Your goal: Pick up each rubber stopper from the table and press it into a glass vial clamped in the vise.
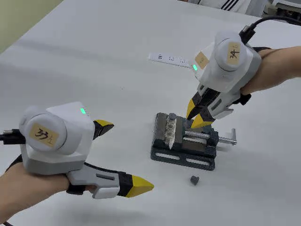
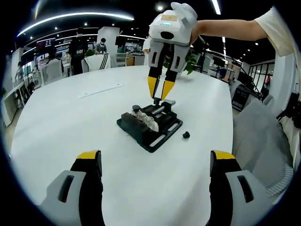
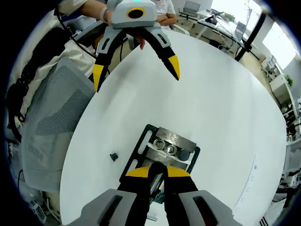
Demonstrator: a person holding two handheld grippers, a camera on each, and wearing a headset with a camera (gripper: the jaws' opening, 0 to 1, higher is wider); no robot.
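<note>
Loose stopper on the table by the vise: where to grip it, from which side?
Pinch the stopper across its side walls, straight from above. It sits alone on the table, apart from the vise base, so jaws can straddle it. The open left gripper suits. Which end is up: too small to tell.

vials [image 1: 170, 129] sit in the vise [image 1: 183, 153] on the table [image 1: 94, 61], a stopper [image 1: 194, 180] lying nearby.
</note>
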